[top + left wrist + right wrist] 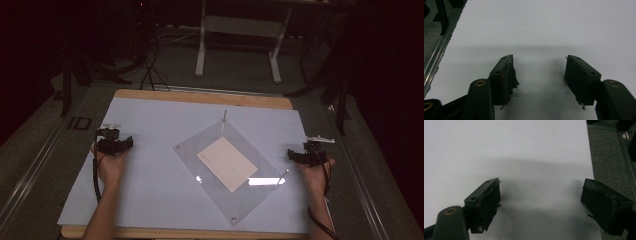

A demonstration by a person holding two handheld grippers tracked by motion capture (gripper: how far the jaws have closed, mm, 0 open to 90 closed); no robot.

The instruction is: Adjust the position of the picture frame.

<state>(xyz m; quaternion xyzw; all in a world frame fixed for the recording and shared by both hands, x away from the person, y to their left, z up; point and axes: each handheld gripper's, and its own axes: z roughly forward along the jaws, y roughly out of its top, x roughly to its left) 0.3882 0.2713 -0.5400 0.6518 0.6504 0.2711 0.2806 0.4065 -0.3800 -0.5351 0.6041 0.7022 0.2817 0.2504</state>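
A clear square plate (pixel 210 142) lies cornerwise in the middle of the white sheet (pixel 150 185), with a tan card (pixel 227 164) under or on its centre. A thin pin (pixel 224 116) stands at its far corner. My left gripper (pixel 114 136) rests on the sheet well left of the plate. In the left gripper view the left gripper (pixel 539 60) is open, with bare white sheet between the jaws. My right gripper (pixel 307 151) sits at the sheet's right edge, apart from the plate. In the right gripper view the right gripper (pixel 541 182) is open and holds nothing.
The sheet covers a wooden tabletop (pixel 200 96). Grey floor (pixel 609 152) begins just right of the right gripper. A metal rail (pixel 436 57) runs along the table's left side. A white desk frame (pixel 237 30) stands beyond the far edge in the dark.
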